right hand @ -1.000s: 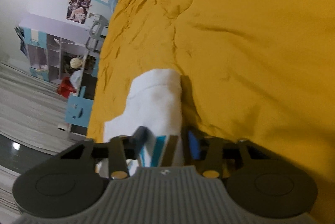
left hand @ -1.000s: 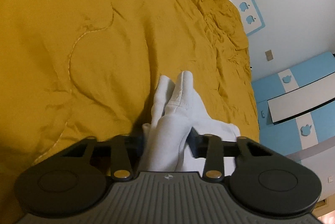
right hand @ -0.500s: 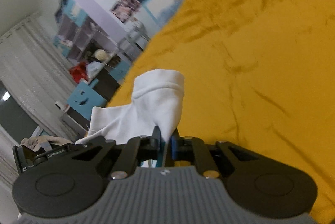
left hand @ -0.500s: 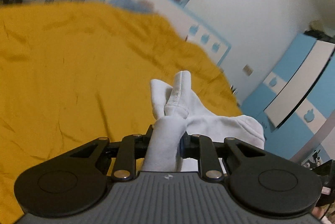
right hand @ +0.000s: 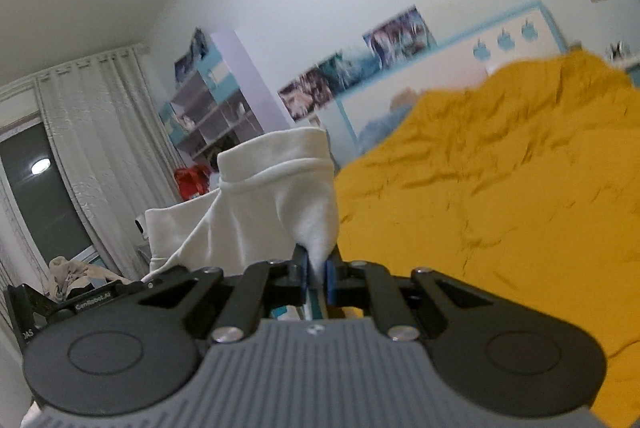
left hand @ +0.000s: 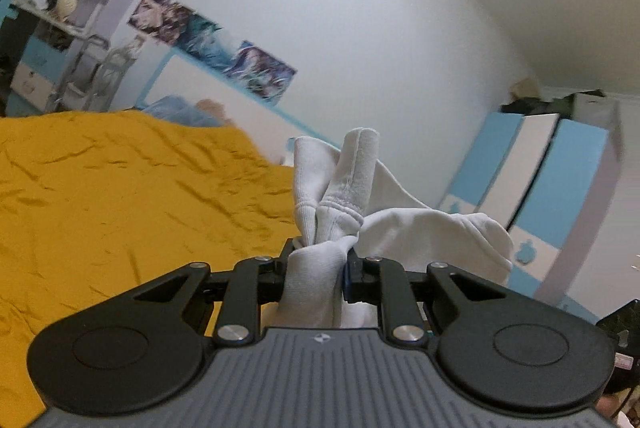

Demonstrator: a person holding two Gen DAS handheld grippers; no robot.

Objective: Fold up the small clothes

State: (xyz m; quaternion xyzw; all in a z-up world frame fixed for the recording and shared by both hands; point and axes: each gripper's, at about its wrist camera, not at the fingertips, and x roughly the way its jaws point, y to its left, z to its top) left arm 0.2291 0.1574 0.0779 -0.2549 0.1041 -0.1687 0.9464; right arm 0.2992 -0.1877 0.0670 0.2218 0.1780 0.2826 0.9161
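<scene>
A small white garment is lifted off the yellow bed cover. My left gripper is shut on a bunched cuffed end of it, and the cuffs stick up past the fingers. My right gripper is shut on another part of the white garment, whose ribbed hem stands up above the jaws. Both grippers are raised and tilted toward the far wall. The stretch of cloth between the two grippers is hidden below the bodies.
The yellow bed cover fills the lower right of the right wrist view. A white and blue headboard and posters line the far wall. A blue and white wardrobe stands at right. Shelves and curtains stand at left.
Both grippers closed on the white garment and lifted it off the bed. The views swung up from the bed cover to the walls and ceiling.
</scene>
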